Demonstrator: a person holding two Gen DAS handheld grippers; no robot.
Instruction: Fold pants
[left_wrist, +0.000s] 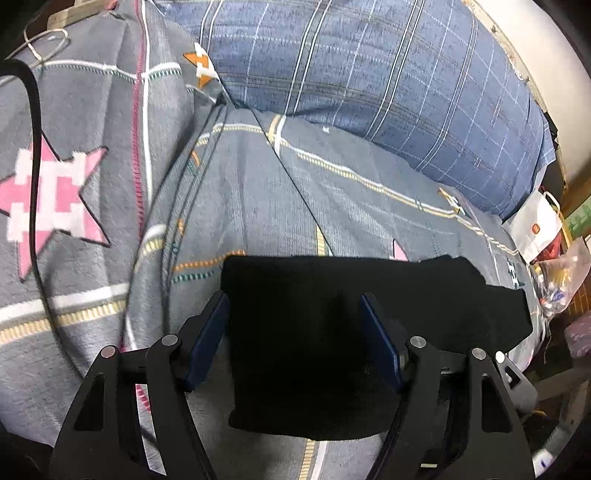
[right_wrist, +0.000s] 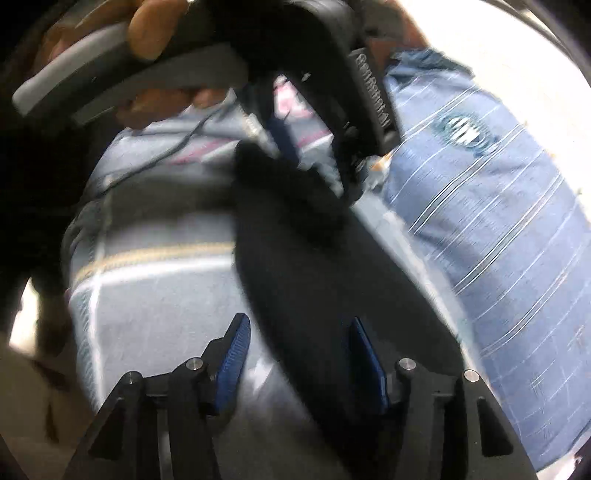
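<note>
- Left gripper (left_wrist: 293, 332): jaws spread wide over the near part of the black pants (left_wrist: 332, 332), blue pads (left_wrist: 207, 339) standing clear of the cloth on either side; nothing pinched. Probably poised to take the near fold edge or to press the stack flat.
- Right gripper (right_wrist: 295, 354): jaws apart, nothing clamped; dark cloth of the pants (right_wrist: 314, 280) running between and beyond the pads. Blurred, so whether a pad brushes the fabric cannot be told. Looks like a release after laying cloth down.
- Pants: lying on the grey star-print bedspread (left_wrist: 92, 184), already doubled into a compact dark block. Left edge straight, far edge fairly even, right side ragged and stepped, likely needing squaring. Too dark to make out seams or layers.
- Beyond: blue plaid pillow (left_wrist: 388, 92) along the far side, apart from the pants.
- Farthest, in the right view: a hand (right_wrist: 147, 33) gripping the left tool's handle.
</note>
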